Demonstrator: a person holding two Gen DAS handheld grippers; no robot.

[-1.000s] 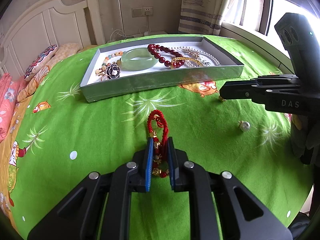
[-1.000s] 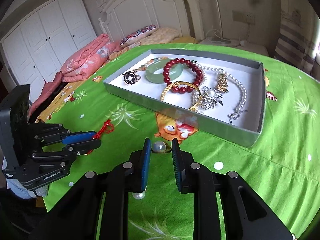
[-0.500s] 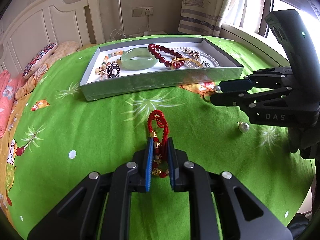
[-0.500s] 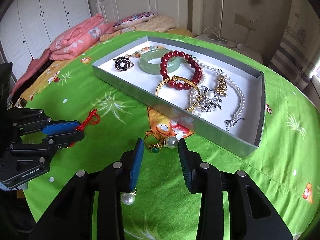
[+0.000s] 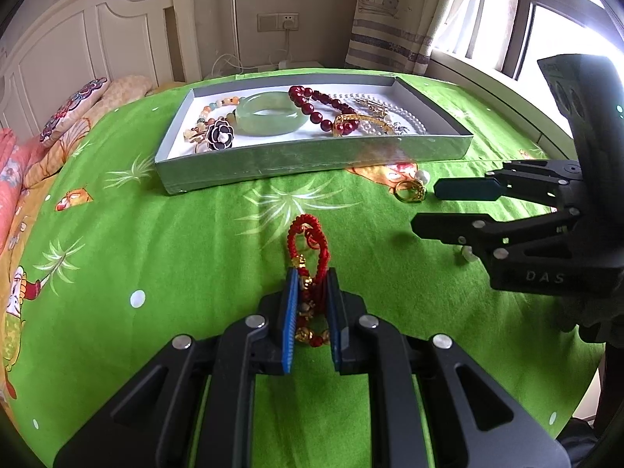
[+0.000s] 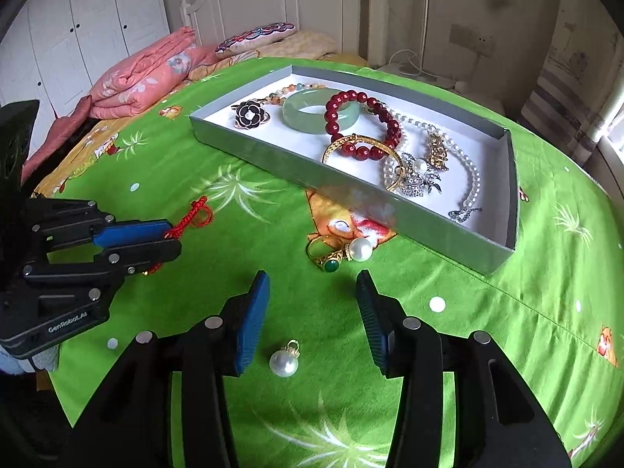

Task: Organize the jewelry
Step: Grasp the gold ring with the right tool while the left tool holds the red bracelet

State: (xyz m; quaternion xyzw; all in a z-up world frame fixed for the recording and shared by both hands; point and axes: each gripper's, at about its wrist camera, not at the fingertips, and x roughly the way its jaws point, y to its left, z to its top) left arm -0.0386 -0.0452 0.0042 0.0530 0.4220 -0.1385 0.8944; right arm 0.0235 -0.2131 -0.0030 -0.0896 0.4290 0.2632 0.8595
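L gripper [image 5: 310, 304]: blue pads clenched on red cord bracelet [image 5: 308, 247]; the cord loop sticks out ahead of the tips and lies on the green cloth [image 5: 175, 241], gold and red beads sit between the pads. From R wrist view the same gripper [image 6: 171, 240] sits at the left w/ the red knotted end [image 6: 197, 214] poking past its tips.

R gripper [image 6: 312, 312]: released, pads wide apart, nothing between them at tip level. Hovers over cloth just short of the rings. Whether it touches the cloth: can't tell.

Loose items on cloth, near side of tray:
- gold ring w/ green stone [image 6: 325, 255], touching or just beside a pearl ring [image 6: 358, 249]; both close to tray's near long wall, just ahead of R tips. In L view they show as gold ring [image 5: 409, 191] and pearl [image 5: 422, 175], just beside the upper pad of R gripper [image 5: 423, 206].
- pearl pendant w/ gold cap [image 6: 284, 360], lying on cloth below and between R's fingers, nearer its left pad.

Grey tray [image 6: 296, 179] w/ white floor, toward far side of cloth. Inside: black flower brooch [image 6: 249, 115] at left end, pastel bead bracelet [image 6: 292, 89] behind it, jade bangle [image 6: 319, 117] beside, dark red bead bracelet [image 6: 390, 124] overlapping bangle, gold bangle [image 6: 351, 142] under the red beads, silver brooch [image 6: 419, 177], pearl necklace [image 6: 468, 167] toward right end.

Pink folded quilt [image 6: 144, 78] beyond cloth's far left edge.
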